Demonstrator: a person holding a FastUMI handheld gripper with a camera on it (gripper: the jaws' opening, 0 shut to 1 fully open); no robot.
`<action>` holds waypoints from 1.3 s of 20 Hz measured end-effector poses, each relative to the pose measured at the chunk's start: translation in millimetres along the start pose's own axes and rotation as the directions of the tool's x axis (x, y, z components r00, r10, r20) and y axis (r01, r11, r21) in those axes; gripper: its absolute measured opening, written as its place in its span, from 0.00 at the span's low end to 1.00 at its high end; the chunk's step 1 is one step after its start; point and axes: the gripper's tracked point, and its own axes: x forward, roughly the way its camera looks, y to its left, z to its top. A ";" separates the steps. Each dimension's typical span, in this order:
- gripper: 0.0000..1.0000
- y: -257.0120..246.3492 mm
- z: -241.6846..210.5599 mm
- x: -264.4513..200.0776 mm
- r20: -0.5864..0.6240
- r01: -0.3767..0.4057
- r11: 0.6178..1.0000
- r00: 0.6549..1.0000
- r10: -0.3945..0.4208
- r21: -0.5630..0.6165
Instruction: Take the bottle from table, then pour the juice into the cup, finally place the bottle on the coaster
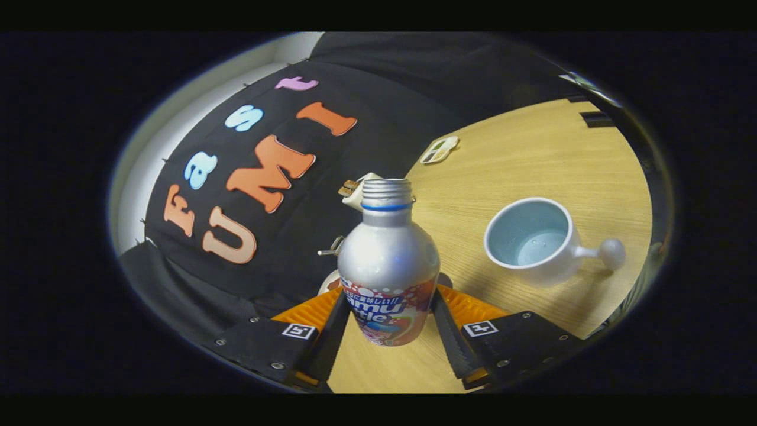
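- Well, the wooden table [532, 154] runs under everything, pale and grained, and the black cloth wall stands beyond it on the far side of the fingers.
- A small flat coaster [440, 149] lies on the table well beyond the fingers, near where the wood meets the cloth.
- The white cup [528, 241] with a knobbed handle sits on the table ahead of the fingers and off to their right, apart from the bottle; some pale liquid shows at its bottom.
- The bottle [387, 263], silver with a printed label and no cap on its threaded neck, stands between the two fingers.
- The gripper [387, 322] is clamped on the bottle's lower body, one finger pressing each side at the label.
- The whole view is tilted, so the table slopes relative to the gripper, and the bottle's base appears clear of the wood, though I cannot be certain.
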 end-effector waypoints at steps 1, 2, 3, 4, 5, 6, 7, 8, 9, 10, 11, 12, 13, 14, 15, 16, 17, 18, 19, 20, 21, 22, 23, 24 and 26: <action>0.76 1.4 0.9 0.5 0.007 -0.002 0.999 1.000 0.003 -0.039; 0.76 3.0 2.4 0.4 0.017 -0.009 0.997 1.000 0.010 -0.083; 0.76 3.5 4.8 -0.3 0.031 -0.009 0.993 0.999 0.013 -0.120; 0.76 2.8 6.9 0.2 0.039 -0.002 0.988 0.999 0.008 -0.152; 0.76 2.4 7.7 2.3 0.045 0.004 0.983 0.999 0.004 -0.184; 0.76 3.8 9.3 4.5 0.051 0.005 0.976 0.999 0.006 -0.217; 0.76 3.4 10.0 5.8 0.057 0.013 0.968 0.998 0.002 -0.250; 0.76 2.7 10.6 7.9 0.064 0.030 0.957 0.998 -0.012 -0.288; 0.76 1.5 10.1 10.4 0.067 0.050 0.942 0.997 -0.029 -0.332; 0.76 2.5 9.5 12.3 0.074 0.066 0.924 0.996 -0.041 -0.376; 0.76 4.6 8.5 14.7 0.081 0.077 0.907 0.996 -0.047 -0.415; 0.76 7.0 6.7 17.2 0.084 0.079 0.888 0.995 -0.046 -0.452; 0.76 8.1 5.4 20.3 0.087 0.081 0.873 0.995 -0.045 -0.480; 0.76 7.5 4.1 24.0 0.088 0.085 0.858 0.995 -0.047 -0.506; 0.76 8.1 2.8 27.1 0.092 0.092 0.841 0.994 -0.051 -0.533; 0.76 10.6 0.0 30.6 0.094 0.092 0.821 0.994 -0.048 -0.564; 0.76 11.8 -2.1 35.1 0.092 0.093 0.797 0.995 -0.047 -0.596; 0.77 13.7 -4.2 39.0 0.097 0.099 0.771 0.994 -0.049 -0.629; 0.76 15.4 -6.5 45.2 0.096 0.103 0.741 0.994 -0.052 -0.663; 0.76 16.0 -10.1 50.2 0.096 0.105 0.716 0.994 -0.053 -0.690; 0.76 19.5 -11.2 55.0 0.097 0.104 0.697 0.994 -0.050 -0.710; 0.76 22.0 -15.4 59.3 0.091 0.093 0.688 0.995 -0.040 -0.719; 0.76 22.9 -19.7 63.0 0.089 0.087 0.682 0.996 -0.033 -0.726; 0.77 25.2 -22.3 67.2 0.087 0.083 0.675 0.996 -0.028 -0.733; 0.77 24.1 -26.6 76.3 0.086 0.084 0.650 0.996 -0.029 -0.755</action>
